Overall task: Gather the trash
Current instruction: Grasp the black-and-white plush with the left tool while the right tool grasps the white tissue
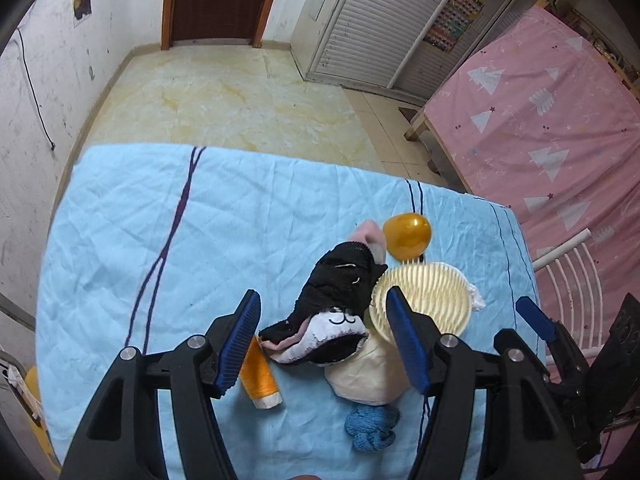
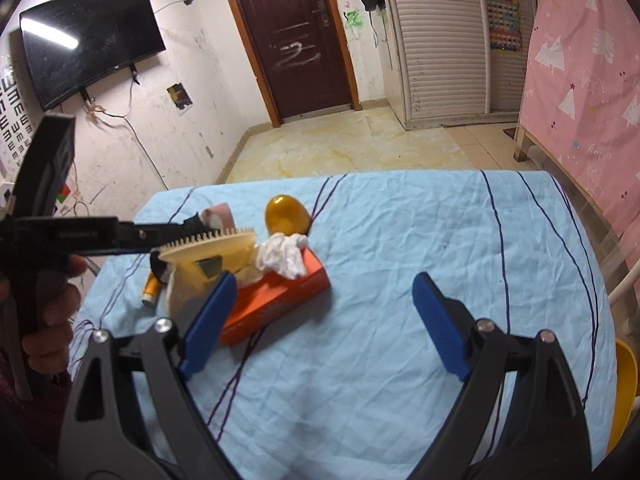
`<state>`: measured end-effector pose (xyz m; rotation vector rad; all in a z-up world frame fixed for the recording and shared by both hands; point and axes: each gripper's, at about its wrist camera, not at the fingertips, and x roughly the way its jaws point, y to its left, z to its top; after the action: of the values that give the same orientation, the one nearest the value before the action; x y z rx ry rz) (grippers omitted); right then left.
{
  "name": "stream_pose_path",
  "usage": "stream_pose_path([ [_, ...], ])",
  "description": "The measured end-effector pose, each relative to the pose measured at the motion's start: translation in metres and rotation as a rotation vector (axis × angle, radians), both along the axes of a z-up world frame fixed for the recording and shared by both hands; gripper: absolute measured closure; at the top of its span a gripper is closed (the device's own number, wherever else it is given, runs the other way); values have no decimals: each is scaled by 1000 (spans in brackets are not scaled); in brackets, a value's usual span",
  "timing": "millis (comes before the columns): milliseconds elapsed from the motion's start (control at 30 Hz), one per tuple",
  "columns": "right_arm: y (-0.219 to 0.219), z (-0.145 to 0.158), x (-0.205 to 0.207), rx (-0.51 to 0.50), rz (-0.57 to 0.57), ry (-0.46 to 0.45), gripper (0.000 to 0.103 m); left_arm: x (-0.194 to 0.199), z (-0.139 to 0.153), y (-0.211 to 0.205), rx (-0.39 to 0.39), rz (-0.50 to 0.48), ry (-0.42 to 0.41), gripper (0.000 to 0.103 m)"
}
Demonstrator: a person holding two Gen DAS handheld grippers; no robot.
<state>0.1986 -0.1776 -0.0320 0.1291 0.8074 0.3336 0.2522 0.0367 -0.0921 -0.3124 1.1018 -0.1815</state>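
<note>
A pile lies on the light blue tablecloth (image 1: 160, 240): a black and white sock (image 1: 332, 304), a cream cloth (image 1: 368, 380), an orange thread spool (image 1: 260, 376) and a blue rag (image 1: 372, 426). A round cream comb (image 1: 428, 300) rests on the pile, with a golden egg (image 1: 406, 240) behind it. My left gripper (image 1: 323, 292) is open just above the sock, its pads touching nothing. A crumpled white tissue (image 2: 282, 258) sits on an orange box (image 2: 276, 300). My right gripper (image 2: 323, 278) hovers to the right of the box, jaws opening with nothing between them.
A pink-sheeted bed (image 1: 540, 120) stands to the right, with a white chair back (image 1: 576, 280) at the table's edge. A yellow seat (image 2: 624, 392) is at the near right. A hand (image 2: 52, 312) holds the left gripper (image 2: 176, 232).
</note>
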Motion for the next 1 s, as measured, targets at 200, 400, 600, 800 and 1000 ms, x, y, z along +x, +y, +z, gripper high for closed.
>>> stream_pose_path([
  [200,7,0,11,-17,7,-7,17,0,-13,4,-77,-31,11,69],
  [400,20,2,18,-54,56,-32,17,-6,-11,1,-39,-40,-20,80],
  [600,43,1,19,-128,155,-96,17,-14,8,10,-13,-19,-71,80],
  [800,47,-9,31,-142,175,-76,36,-23,26,31,-18,23,-109,80],
  [1000,49,-18,36,-118,205,-33,82,-27,39,40,-24,43,-130,80],
])
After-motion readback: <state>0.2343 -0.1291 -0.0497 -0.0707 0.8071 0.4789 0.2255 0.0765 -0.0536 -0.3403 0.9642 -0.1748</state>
